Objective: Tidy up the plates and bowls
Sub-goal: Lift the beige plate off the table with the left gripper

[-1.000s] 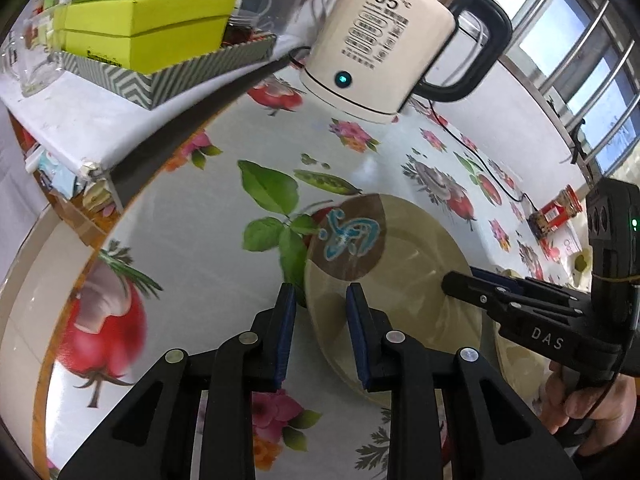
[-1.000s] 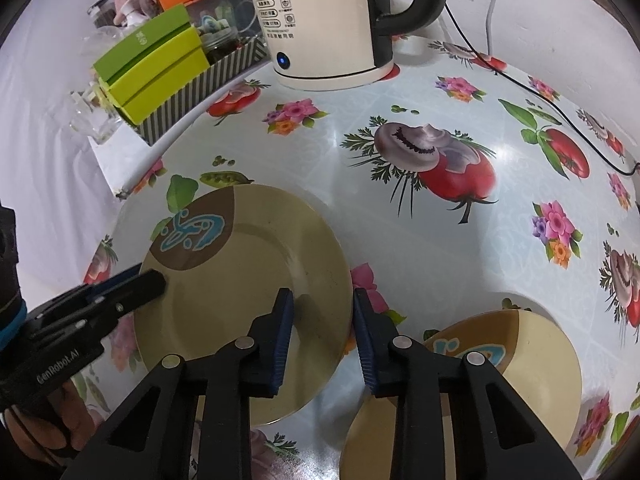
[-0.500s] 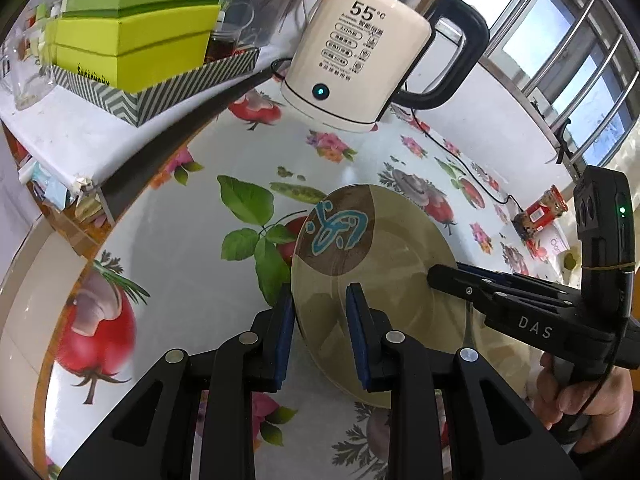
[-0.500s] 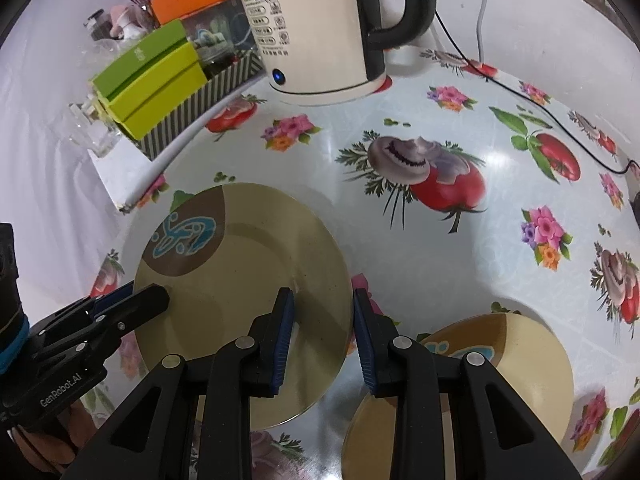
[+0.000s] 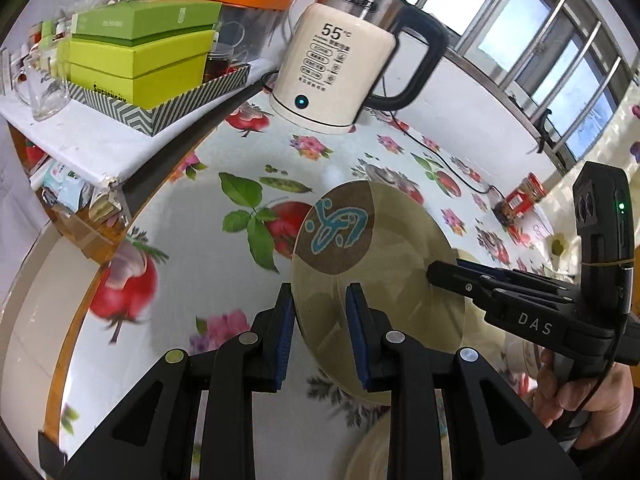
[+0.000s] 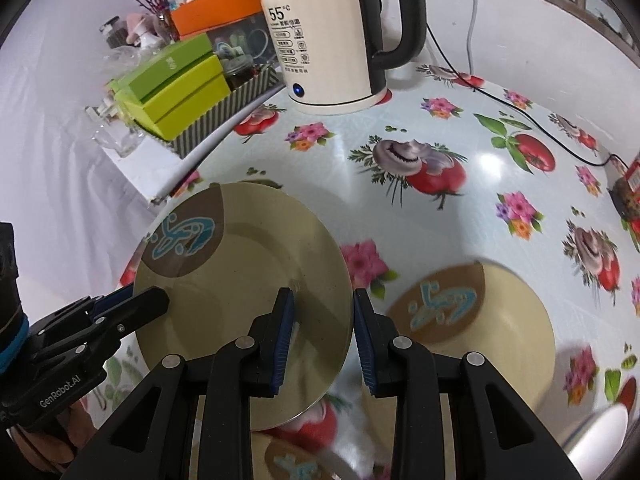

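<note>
Round beige ceramic plate with brown patch and teal motif [image 5: 384,280] held clear above floral oilcloth tabletop [image 5: 192,240], near its left edge. Left gripper [image 5: 320,334] clamped on plate's left rim; right gripper [image 6: 323,334] clamped on right rim. Right wrist view alone shows second matching beige plate [image 6: 480,320] lying toward tabletop's right side. Left wrist view alone shows barred window [image 5: 560,60]. Cream electric kettle with black handle [image 6: 328,44] stands at far edge.
</note>
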The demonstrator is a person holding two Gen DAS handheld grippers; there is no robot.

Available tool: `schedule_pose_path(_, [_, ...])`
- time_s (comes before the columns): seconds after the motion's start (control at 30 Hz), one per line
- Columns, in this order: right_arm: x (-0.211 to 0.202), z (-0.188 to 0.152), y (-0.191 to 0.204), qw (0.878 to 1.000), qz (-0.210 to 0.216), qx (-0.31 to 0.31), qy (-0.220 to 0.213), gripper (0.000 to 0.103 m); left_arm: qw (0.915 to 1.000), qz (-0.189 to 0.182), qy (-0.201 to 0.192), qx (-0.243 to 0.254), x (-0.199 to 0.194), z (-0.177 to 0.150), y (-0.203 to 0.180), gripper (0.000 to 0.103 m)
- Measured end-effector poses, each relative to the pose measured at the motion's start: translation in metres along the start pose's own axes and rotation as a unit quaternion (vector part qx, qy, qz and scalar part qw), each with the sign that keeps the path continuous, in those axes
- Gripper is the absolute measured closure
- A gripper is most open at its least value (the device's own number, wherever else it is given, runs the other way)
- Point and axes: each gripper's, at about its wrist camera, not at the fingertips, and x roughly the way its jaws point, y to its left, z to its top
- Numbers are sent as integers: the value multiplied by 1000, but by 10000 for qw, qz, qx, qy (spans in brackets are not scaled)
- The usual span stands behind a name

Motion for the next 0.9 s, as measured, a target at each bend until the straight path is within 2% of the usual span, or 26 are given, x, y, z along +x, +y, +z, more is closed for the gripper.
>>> schedule_pose_path(0.3, [-32,-49,4,9999,-74,82,23,74,9998,-63,118,177,-27,-40,-20,76])
schedule_pose_path(0.5, [-46,-84,4,9997,-180,140,87,74,9990,-82,334,280,-36,-69,-31,76])
schedule_pose_path(0.9, [-50,-135,1,9987,-257,279,338,74,9970,-74,626,455,-44,-109,-45,76])
